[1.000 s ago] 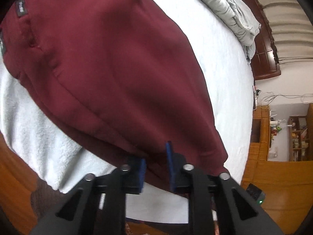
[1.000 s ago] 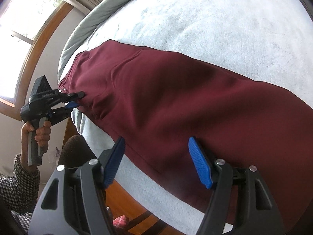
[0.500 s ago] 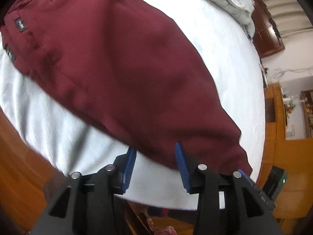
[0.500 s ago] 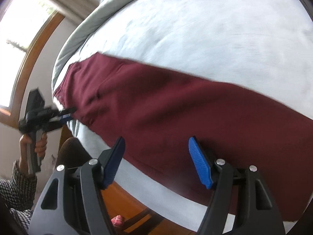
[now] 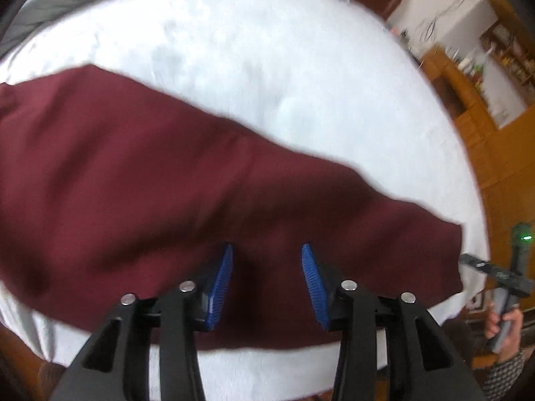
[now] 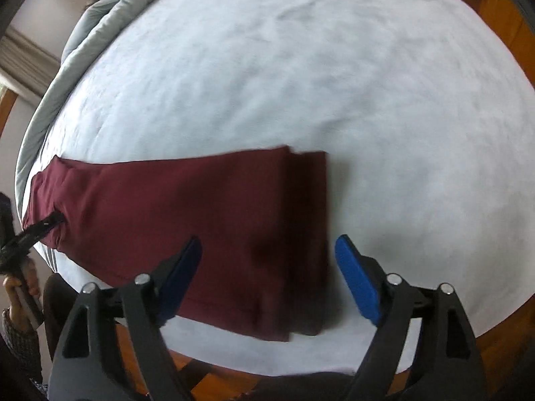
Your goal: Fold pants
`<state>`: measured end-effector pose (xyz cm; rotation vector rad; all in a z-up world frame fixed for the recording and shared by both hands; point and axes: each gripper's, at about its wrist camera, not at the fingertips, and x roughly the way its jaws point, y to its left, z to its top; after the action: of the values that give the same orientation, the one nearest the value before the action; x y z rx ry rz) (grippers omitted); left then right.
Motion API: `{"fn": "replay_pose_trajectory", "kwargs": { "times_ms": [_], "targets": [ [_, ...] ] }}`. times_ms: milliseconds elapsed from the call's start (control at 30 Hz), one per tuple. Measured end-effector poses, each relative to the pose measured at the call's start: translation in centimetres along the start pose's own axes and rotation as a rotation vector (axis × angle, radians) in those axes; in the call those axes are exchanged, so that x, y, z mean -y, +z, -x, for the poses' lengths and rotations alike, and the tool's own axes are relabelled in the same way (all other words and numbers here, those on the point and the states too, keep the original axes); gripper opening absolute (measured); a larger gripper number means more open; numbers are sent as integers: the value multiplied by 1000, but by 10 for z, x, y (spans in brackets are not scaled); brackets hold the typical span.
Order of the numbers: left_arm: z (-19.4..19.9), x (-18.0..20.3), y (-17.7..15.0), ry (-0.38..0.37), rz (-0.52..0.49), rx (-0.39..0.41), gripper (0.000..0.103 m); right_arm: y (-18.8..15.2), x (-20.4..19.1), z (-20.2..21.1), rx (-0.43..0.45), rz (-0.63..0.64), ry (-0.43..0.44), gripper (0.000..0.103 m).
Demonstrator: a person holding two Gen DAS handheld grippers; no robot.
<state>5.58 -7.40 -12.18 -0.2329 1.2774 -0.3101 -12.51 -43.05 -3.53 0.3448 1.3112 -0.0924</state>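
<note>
- Since a second ago, both wrist views have swung along the pants (image 5: 200, 200): the left view, then over the waist end with its label, now looks across the mid-leg; the right view, then over mid-leg, now sits over the cuffs (image 6: 307, 234).
- The left gripper (image 5: 267, 280), pinched nearly shut on the cloth's near edge a second ago, has just been opening. Its blue pads now stand apart above the fabric with nothing pinched; the maroon seen between them is the cloth lying below.
- The right gripper (image 6: 267, 277) has just been opening wider. Its fingers are spread broadly, straddling the cuff end without pressing on it.
- The pants lie flat on the white bed (image 6: 301, 83), already halved lengthwise, one leg on the other. In the right view they run from the waist at 9 o'clock to the stacked cuffs near centre, the lower cuff peeking out toward 3 o'clock.
- A grey quilt (image 6: 83, 50) is bunched along the bed's far edge at 10 o'clock.
- In the right view the left tool appears at 8 o'clock near the waist; in the left view the right tool (image 5: 501, 274) shows at 4 o'clock beyond the cuffs.
- Step in hand, by the look of it: repositioning between folds, lengthwise fold done, crosswise fold not begun.
- Next move likely calls for the right gripper to drop and pinch both cuff layers together, then carry them toward the waist. The offset cuffs risk a one-layer grab.
</note>
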Motion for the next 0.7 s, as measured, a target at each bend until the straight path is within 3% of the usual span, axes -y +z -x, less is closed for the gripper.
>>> {"fn": "replay_pose_trajectory", "kwargs": {
  "times_ms": [100,233,333,433,500,600,633,700],
  "targets": [
    [-1,-4,-1,2,7,12,47,-3,16,-10,-16,-29,-4,85],
    [9,-3,-5,-23,16,32,52,-4,26,-22,-32,-27,91,94],
    [6,2,-10,11,-23,34,54,-4,20,-26,-32,18,84,95],
    [2,16,-14,51,-78,43,66,-6,10,-32,-36,65,50,94],
    [0,25,-16,79,-109,42,72,-6,-1,-31,-21,115,7,80],
    [2,33,-18,103,-129,45,74,-9,-19,-21,8,170,-44,44],
    [4,34,-17,97,-127,47,74,-8,-19,-18,10,175,-49,22],
    [9,32,-17,74,-116,46,74,-4,-11,-2,29,143,14,18]
  ]
}}
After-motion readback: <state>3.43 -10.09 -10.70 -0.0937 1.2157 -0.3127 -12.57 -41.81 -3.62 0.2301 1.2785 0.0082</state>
